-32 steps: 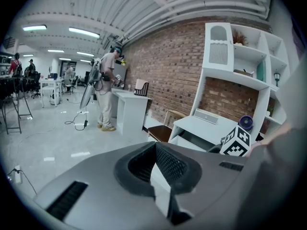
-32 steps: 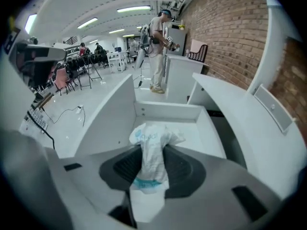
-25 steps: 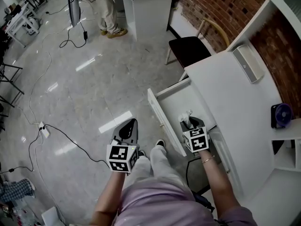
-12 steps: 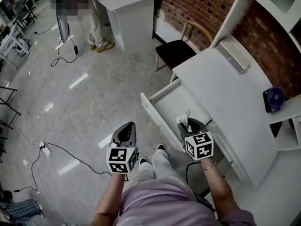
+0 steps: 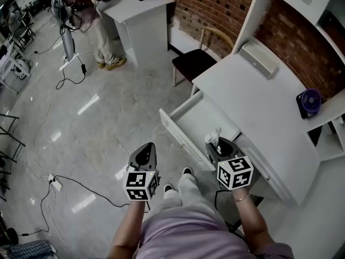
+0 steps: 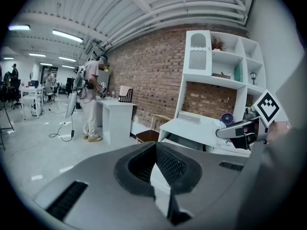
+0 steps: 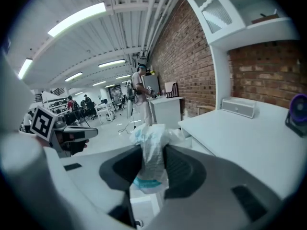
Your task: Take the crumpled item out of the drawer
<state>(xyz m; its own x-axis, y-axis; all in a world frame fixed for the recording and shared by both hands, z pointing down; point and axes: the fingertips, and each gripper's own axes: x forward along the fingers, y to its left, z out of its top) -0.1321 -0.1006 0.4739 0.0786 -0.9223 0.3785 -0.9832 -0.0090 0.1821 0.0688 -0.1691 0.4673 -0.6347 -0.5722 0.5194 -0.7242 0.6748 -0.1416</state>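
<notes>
The crumpled item (image 5: 214, 137) is a white wad with blue print. My right gripper (image 5: 216, 144) is shut on it and holds it up over the near end of the open white drawer (image 5: 180, 140). In the right gripper view the wad (image 7: 152, 147) sticks up between the two dark pads of the right gripper (image 7: 153, 163). My left gripper (image 5: 145, 151) hangs over the floor to the left of the drawer, with its jaws shut and nothing between them. The left gripper view shows the left gripper (image 6: 156, 150) with its pads meeting.
The drawer belongs to a white desk (image 5: 259, 109) that carries a grey box (image 5: 259, 60) and a purple fan (image 5: 308, 100). A dark-seated chair (image 5: 195, 61) stands beyond the drawer. A person (image 5: 101, 34) stands at a far white table. Cables (image 5: 70, 183) lie on the floor.
My right gripper has risen with the crumpled item, up out of the drawer. The left gripper has stayed about where it was. The head view has shifted.
</notes>
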